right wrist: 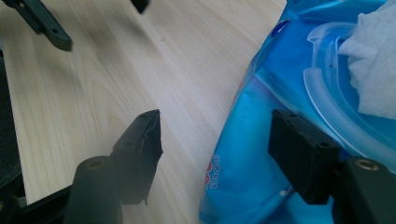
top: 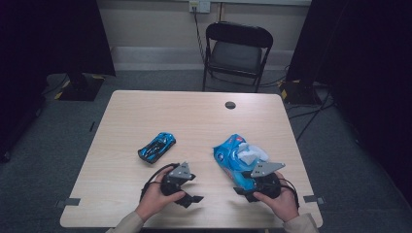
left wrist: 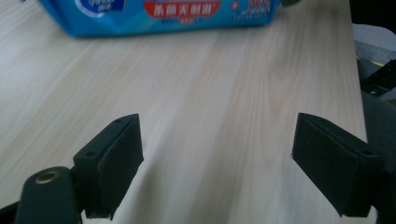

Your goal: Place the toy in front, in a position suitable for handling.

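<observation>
Centrally, a pale wooden bench (top: pixel 145 204) is carrying every item shown, with a black folding chair (top: pixel 236 48) standing beyond its far edge. Lying on the right half of the bench is a blue wet-wipe pack (top: pixel 232 158), the one container in the scene; its clear plastic lid (right wrist: pixel 327 112) is standing open, and a white wipe (top: pixel 252 153) is sticking out of the opening, crumpled on top of the pack. Resting left of the pack and well apart from it is a blue toy car (top: pixel 157 147), angled across the bench. Nearer the front edge, the right gripper (right wrist: pixel 215 140) is sitting at the pack's near end with its fingers apart: one finger (right wrist: pixel 303 158) is hovering over the blue wrapper, the other over bare wood beside it, so the pack's edge is lying between them, not pressed. The left gripper (left wrist: pixel 217 158) is hovering over bare bench between car and pack, its fingers spread wide with nothing between them; the printed side of the pack is showing far ahead of it in the left gripper view.
</observation>
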The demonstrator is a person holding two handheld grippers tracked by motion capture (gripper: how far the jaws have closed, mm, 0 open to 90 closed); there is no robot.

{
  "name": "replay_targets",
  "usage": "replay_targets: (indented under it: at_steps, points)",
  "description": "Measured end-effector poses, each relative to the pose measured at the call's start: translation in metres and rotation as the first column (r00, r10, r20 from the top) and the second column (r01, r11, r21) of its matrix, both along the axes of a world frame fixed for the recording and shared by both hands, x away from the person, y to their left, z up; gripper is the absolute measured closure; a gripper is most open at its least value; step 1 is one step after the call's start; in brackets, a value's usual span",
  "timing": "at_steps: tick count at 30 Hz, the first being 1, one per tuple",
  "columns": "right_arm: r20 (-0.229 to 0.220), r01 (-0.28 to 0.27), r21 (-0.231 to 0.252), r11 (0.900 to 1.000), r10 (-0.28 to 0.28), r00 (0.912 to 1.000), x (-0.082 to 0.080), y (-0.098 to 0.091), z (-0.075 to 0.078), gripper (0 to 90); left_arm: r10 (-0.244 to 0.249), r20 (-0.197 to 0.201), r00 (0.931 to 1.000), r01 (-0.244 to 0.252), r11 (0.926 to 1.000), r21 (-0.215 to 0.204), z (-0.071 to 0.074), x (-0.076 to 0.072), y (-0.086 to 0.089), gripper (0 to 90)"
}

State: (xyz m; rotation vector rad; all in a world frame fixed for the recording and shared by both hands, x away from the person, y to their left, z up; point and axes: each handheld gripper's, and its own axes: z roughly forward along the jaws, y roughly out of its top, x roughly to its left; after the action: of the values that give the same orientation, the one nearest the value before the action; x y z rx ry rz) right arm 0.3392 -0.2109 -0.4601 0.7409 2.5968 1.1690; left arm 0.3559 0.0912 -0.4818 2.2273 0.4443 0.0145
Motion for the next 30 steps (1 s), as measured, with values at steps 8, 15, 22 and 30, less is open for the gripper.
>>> replay_targets:
  at_steps: [8, 15, 22, 30]
  points:
    - [0.007, -0.008, -0.004, 1.0, 0.009, 0.9999, 0.003, -0.003, -0.001, 41.2, -0.02, 0.041, 0.999, 0.018, 0.9987, 0.048, -0.004, 0.026, -0.046, 16.7]
    - [0.016, -0.016, -0.014, 0.9998, 0.017, 0.9997, 0.003, -0.002, -0.002, 41.3, -0.019, 0.035, 0.9992, 0.017, 0.9981, 0.059, -0.004, 0.043, -0.065, 18.1]
    - [0.014, -0.017, -0.007, 0.9998, 0.018, 0.9997, 0.005, -0.004, -0.002, 44.0, -0.009, 0.054, 0.9985, 0.004, 0.9964, 0.085, -0.008, 0.057, -0.083, 18.4]
    - [0.027, -0.005, -0.018, 0.9998, 0.006, 0.9996, 0.008, -0.005, -0.003, 44.3, -0.009, 0.057, 0.9983, 0.004, 0.9964, 0.085, -0.011, 0.067, -0.091, 19.2]
